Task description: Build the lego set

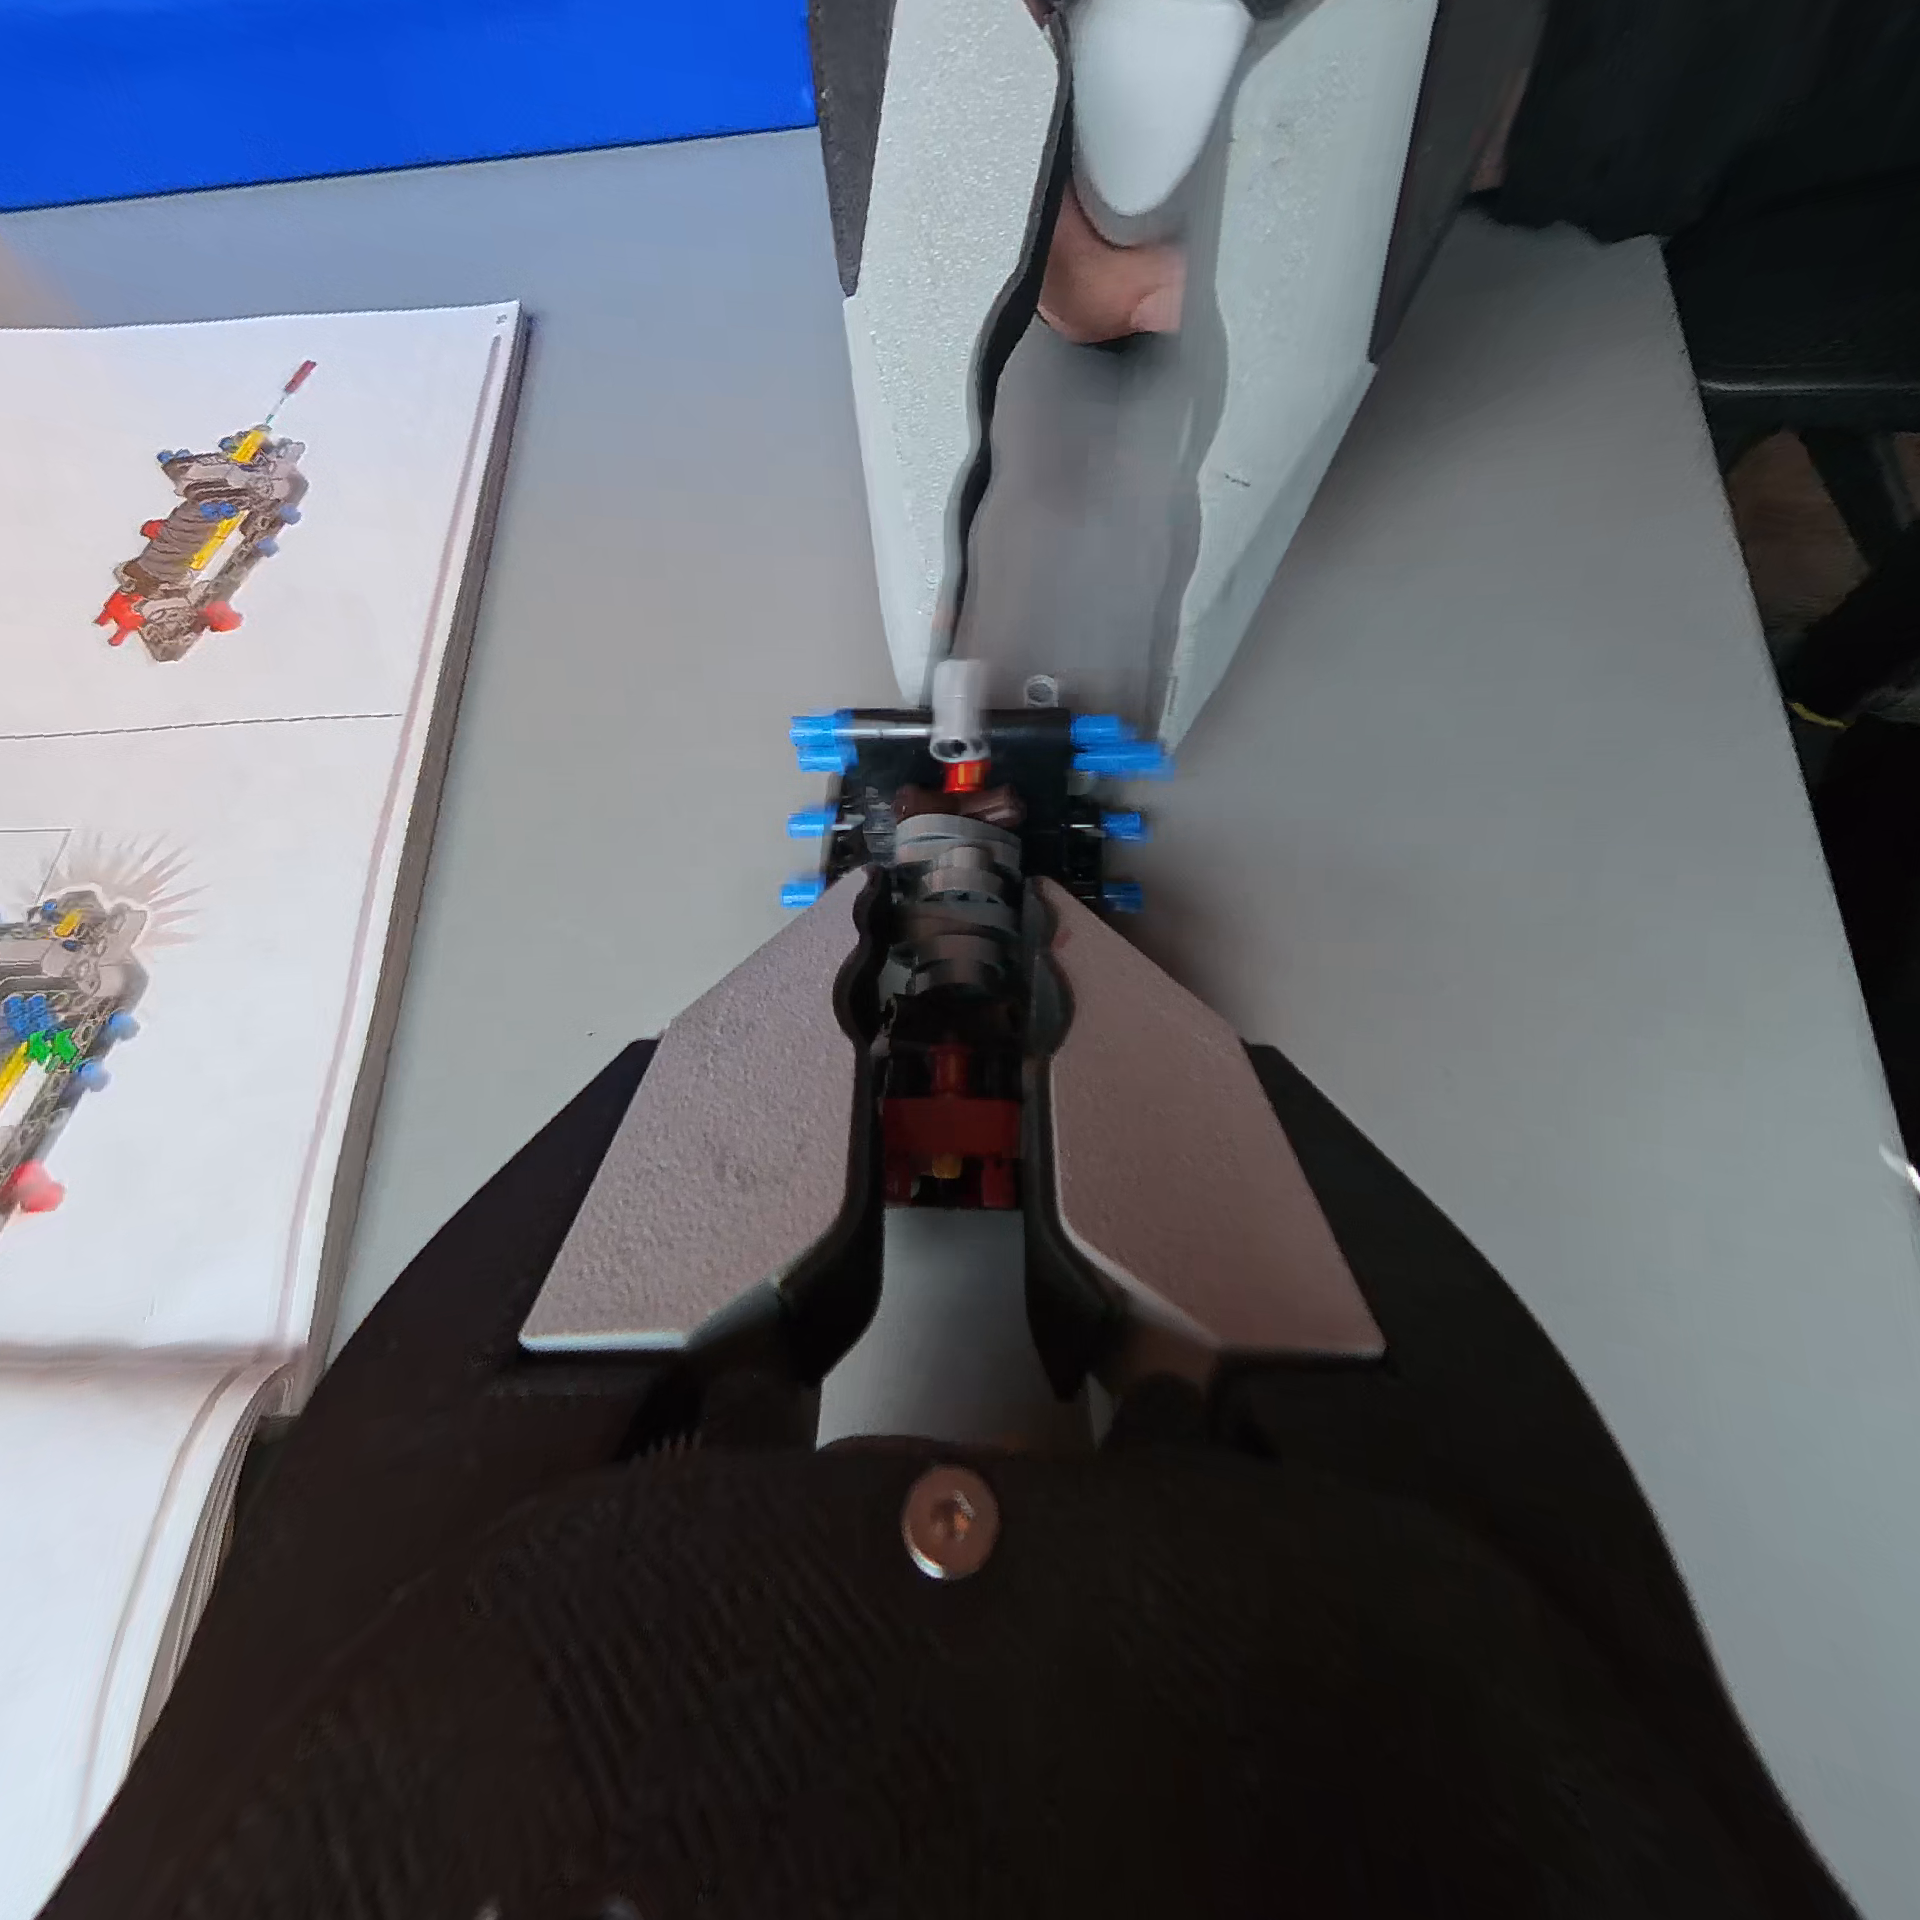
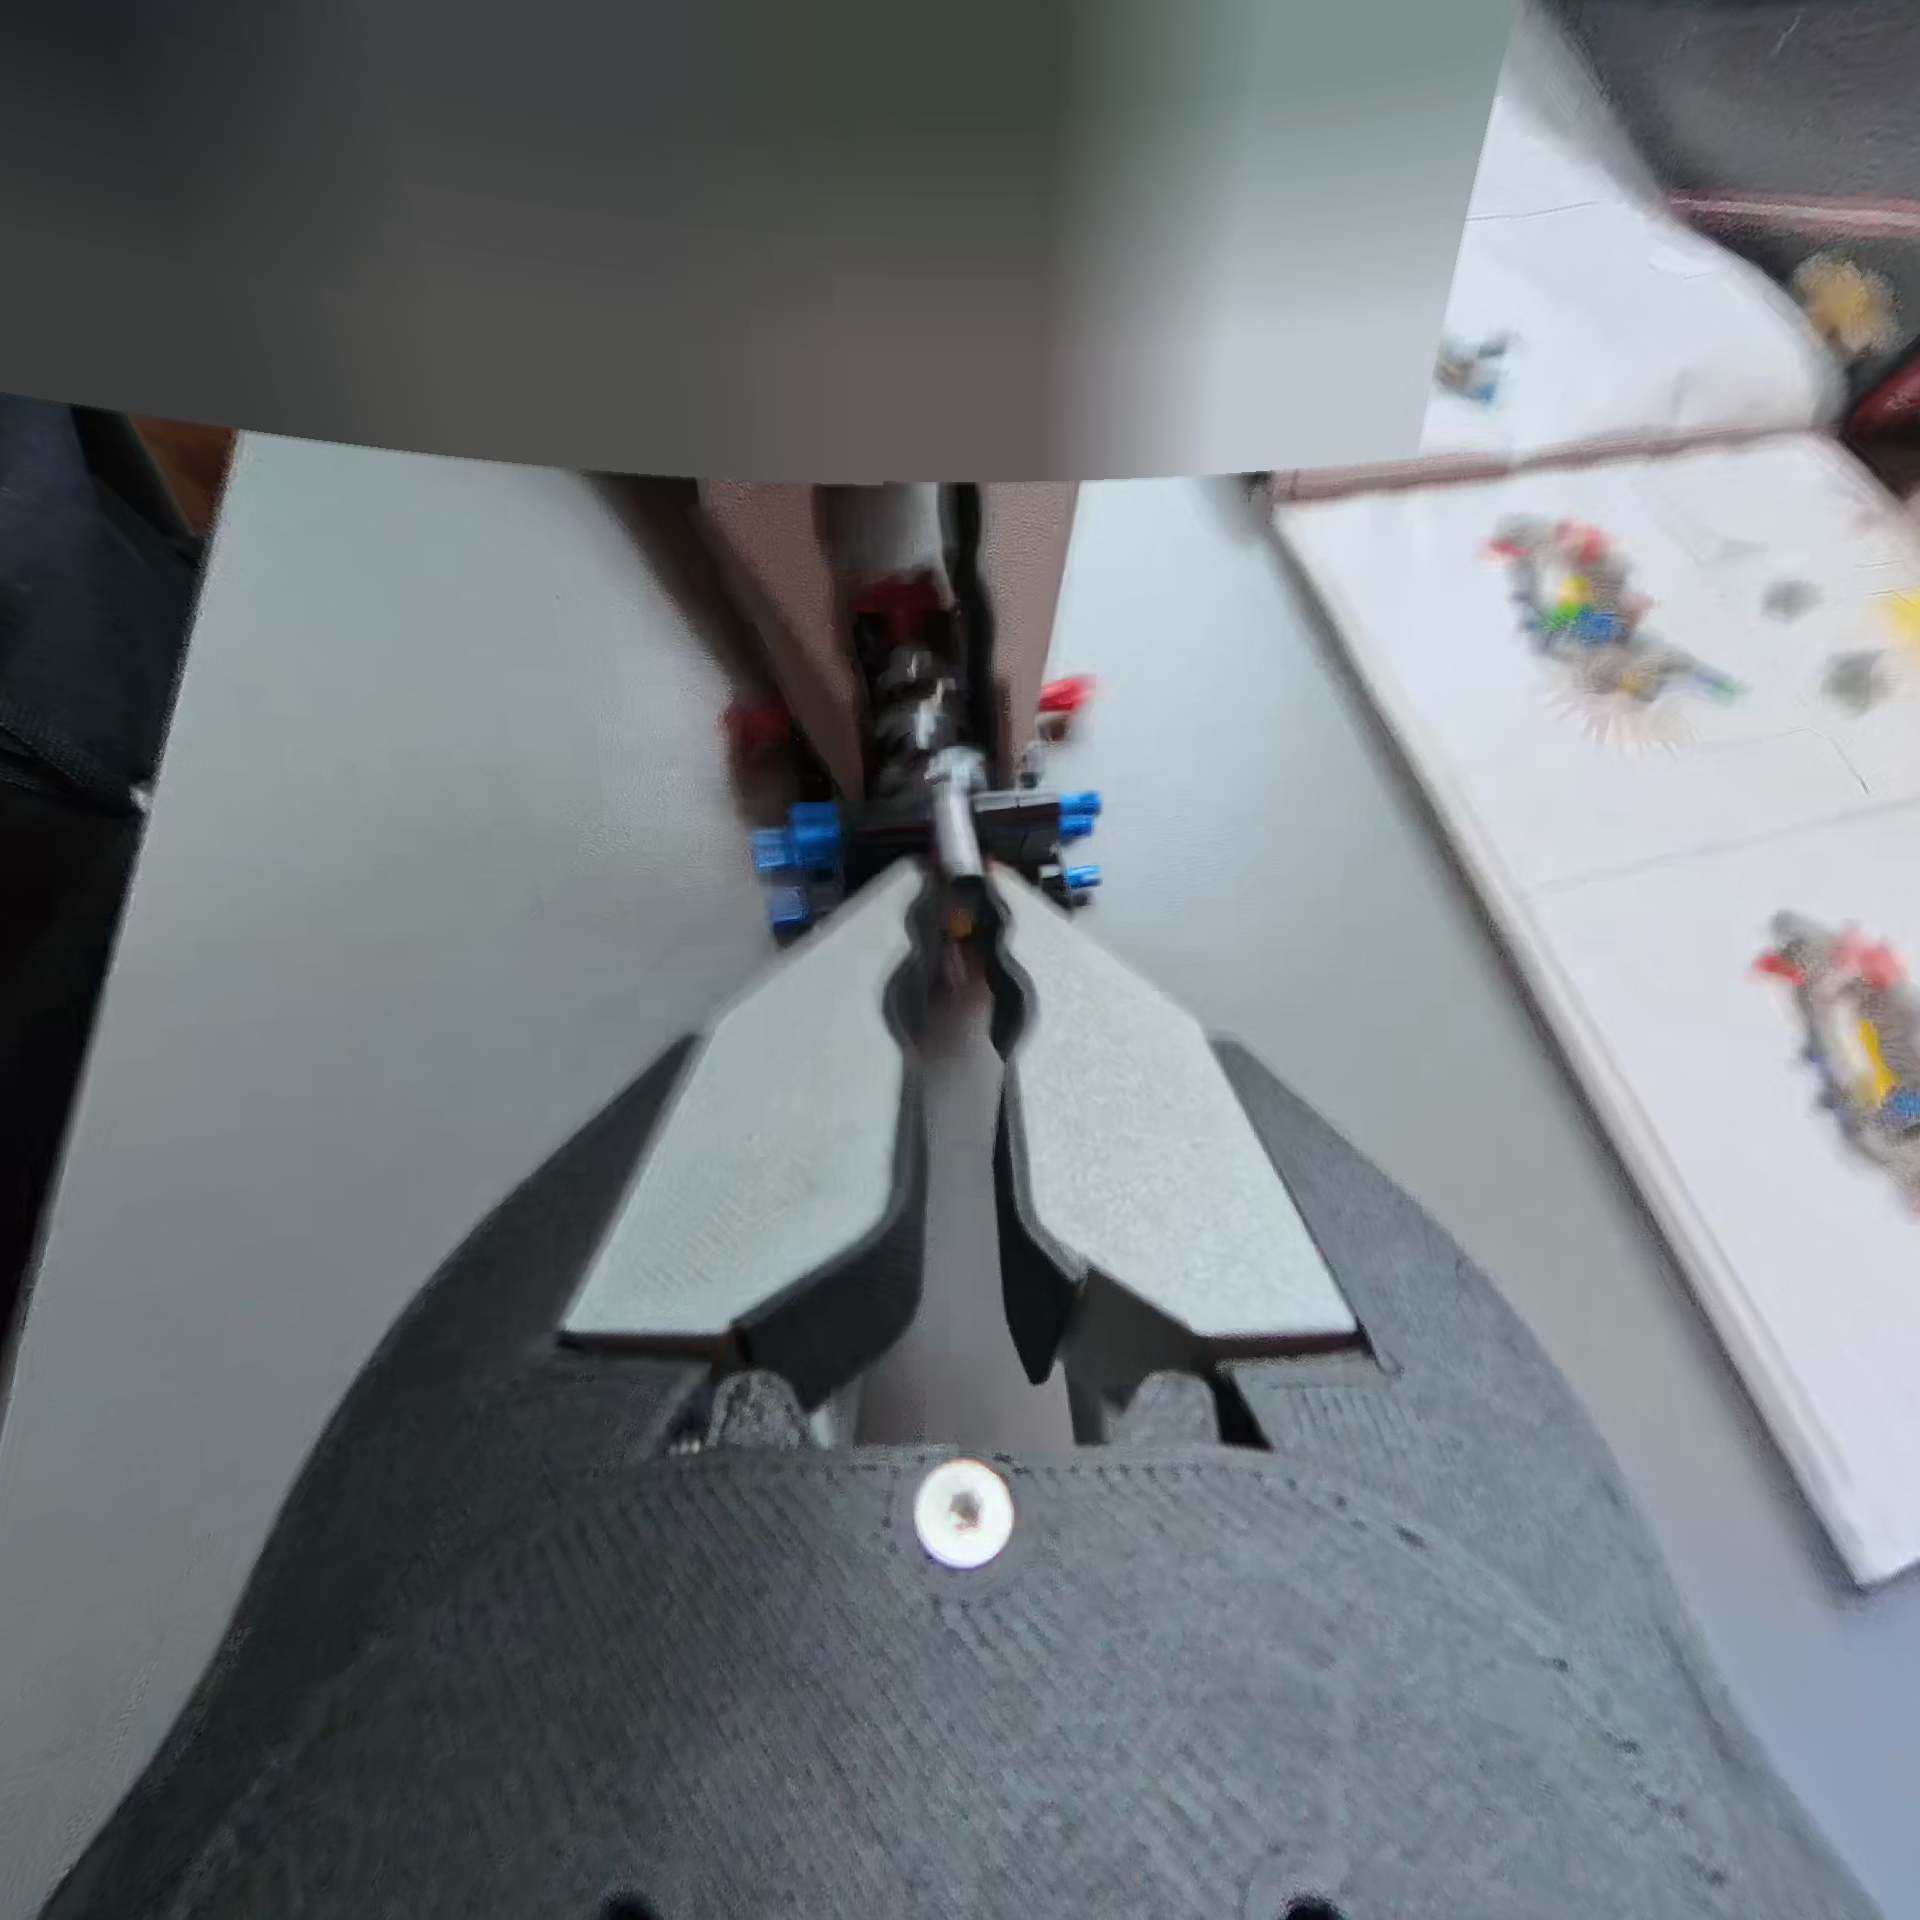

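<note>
My left gripper (image 1: 961, 914) is clamped on the lego assembly (image 1: 961, 831), its two grey fingers pressed against the sides of the build so that the rear half sits between them. The build is a black frame lying on the grey table (image 1: 644, 582), with blue pins (image 1: 821, 738) sticking out of both long sides, a stack of grey gears (image 1: 956, 904) along the middle and red parts (image 1: 951, 1127) at the end nearest my left camera. At the far end a thin grey axle runs crosswise through a small light-grey connector (image 1: 958, 712).

My right gripper (image 2: 956, 914) comes in from the opposite end, facing the left one. Its fingers are nearly together around that light-grey connector (image 2: 956, 831) and a small orange-tipped piece behind it; the right view is blurred, so I can see the tips closed on the connector but not how firmly.

The table is plain grey and matte. An open instruction booklet (image 1: 239, 831) lies flat on it, to the left of the build in my left view, with coloured drawings of the model on its white pages. A blue surface (image 1: 395, 83) sits at the table's far edge, and dark shapes fill the space past the table's right edge.
</note>
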A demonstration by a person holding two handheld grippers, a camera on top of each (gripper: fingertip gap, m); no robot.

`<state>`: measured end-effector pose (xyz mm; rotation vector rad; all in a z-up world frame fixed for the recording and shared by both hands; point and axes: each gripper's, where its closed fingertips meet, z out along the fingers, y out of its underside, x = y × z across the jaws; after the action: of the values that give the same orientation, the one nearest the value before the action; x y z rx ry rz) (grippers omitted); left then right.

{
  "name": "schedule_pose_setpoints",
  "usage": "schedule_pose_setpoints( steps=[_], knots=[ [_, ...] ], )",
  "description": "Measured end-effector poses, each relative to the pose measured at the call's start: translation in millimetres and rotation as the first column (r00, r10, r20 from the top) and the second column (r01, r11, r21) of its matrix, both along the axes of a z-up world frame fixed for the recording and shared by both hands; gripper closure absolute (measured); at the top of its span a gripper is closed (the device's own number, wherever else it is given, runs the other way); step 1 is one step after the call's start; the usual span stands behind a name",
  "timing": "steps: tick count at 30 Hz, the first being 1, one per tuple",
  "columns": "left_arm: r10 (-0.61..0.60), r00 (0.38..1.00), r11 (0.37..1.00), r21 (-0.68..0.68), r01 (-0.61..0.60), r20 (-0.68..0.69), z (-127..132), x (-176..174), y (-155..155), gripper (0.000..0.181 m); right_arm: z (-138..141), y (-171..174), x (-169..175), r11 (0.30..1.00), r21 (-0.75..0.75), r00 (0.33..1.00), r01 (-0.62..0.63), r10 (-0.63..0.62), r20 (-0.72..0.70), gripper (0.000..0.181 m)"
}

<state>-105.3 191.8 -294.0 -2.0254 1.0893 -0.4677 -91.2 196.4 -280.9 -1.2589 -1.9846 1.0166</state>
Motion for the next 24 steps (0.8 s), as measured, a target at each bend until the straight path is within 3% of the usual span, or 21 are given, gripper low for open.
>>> schedule_pose_setpoints(
  steps=[7, 8, 10, 24],
  knots=[
    [0.002, 1.0, 1.0, -0.024, -0.001, 0.021, 0, 4, -3, 0.158, 0, 4, 0, 0.999, -0.03, 1.0, -0.009, 0.01, 0.009, 0.178],
    [0.002, 1.0, 1.0, -0.024, -0.001, 0.022, 0, 4, -3, 0.158, 0, 4, 1, 1.0, -0.022, 1.0, -0.012, 0.012, 0.006, 0.171],
    [0.003, 1.0, 1.0, -0.02, -0.002, 0.019, 0, 4, -3, 0.158, -1, 5, 3, 1.0, -0.001, 1.0, -0.01, 0.01, 0.003, 0.14],
    [0.023, 1.0, 1.0, -0.006, -0.023, 0.008, 0, 2, -1, 0.158, -4, -7, 1, 0.999, 0.052, 1.0, 0.008, -0.008, 0.002, 0.139]
  ],
)
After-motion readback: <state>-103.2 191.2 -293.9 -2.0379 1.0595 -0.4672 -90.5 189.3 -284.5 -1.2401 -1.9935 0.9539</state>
